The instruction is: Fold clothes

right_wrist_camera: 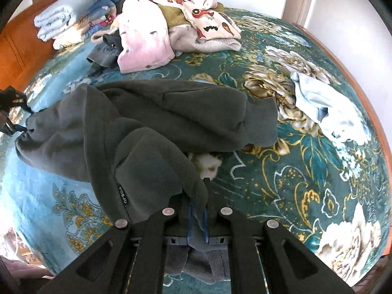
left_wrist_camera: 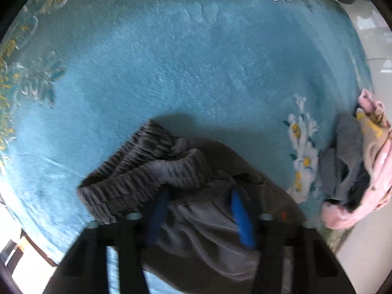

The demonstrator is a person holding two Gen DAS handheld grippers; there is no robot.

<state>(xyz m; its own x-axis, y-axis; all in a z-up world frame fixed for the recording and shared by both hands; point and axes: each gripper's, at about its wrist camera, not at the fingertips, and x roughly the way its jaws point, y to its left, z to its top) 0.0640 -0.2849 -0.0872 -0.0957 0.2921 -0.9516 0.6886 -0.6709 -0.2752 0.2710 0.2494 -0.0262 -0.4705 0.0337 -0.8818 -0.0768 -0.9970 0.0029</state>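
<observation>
A: Left gripper? 
B: Clamped on ribbed waistband of grey sweatpants, lifted over teal blanket.

A: Right gripper? 
B: Pinched narrow on same sweatpants, draped forward from jaws across blanket.

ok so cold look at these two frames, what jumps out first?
The dark grey sweatpants sprawl across the middle of the right wrist view, one end pinched in the right gripper and the ribbed waistband bunched in the left gripper. Under them the teal floral blanket fills both views. At the far end sits a heap of unfolded clothes, pink on top.
</observation>
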